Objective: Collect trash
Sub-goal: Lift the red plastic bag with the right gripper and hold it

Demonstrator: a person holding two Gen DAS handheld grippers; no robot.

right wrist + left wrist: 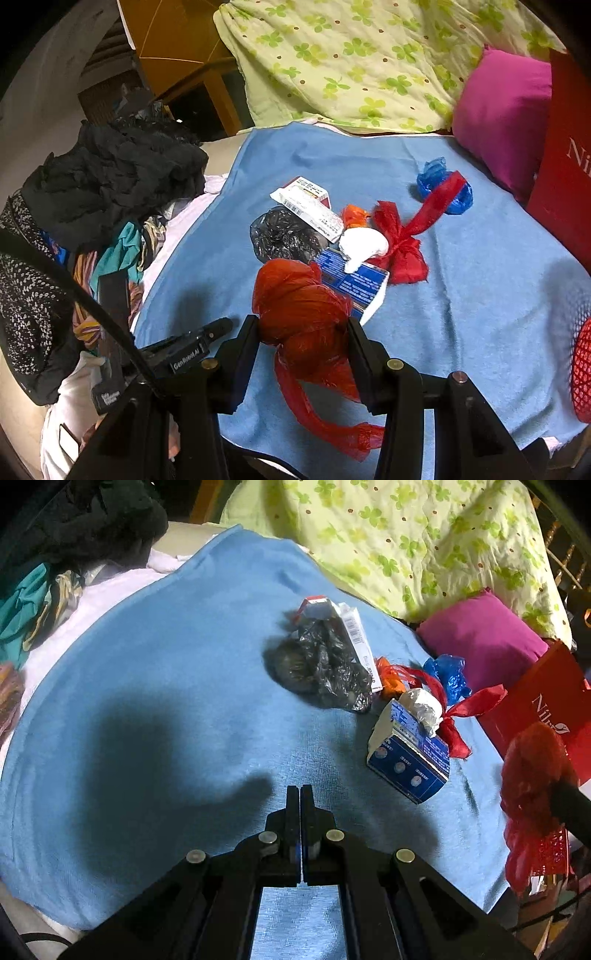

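My right gripper has the red bag pinched between its jaws. Left gripper closed, empty. I'd lift gently, tail clear of the box ahead.

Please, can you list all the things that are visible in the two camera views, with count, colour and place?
towel: 1, light blue, spread on the bed
red plastic bag: 1, between the right gripper's fingers
black plastic bag: 1, middle of towel
white carton: 1, white and red, beside the black bag
blue box: 1, blue and white, near the towel's right side
white wad: 1, on the blue box
red ribbon: 1, by the box
orange scrap: 1
blue plastic bag: 1
quilt: 1, green floral, behind
pillow: 1, magenta
red paper bag: 1, right edge
clothes: pile, dark, left
left gripper: shut, empty
right gripper: holding red bag
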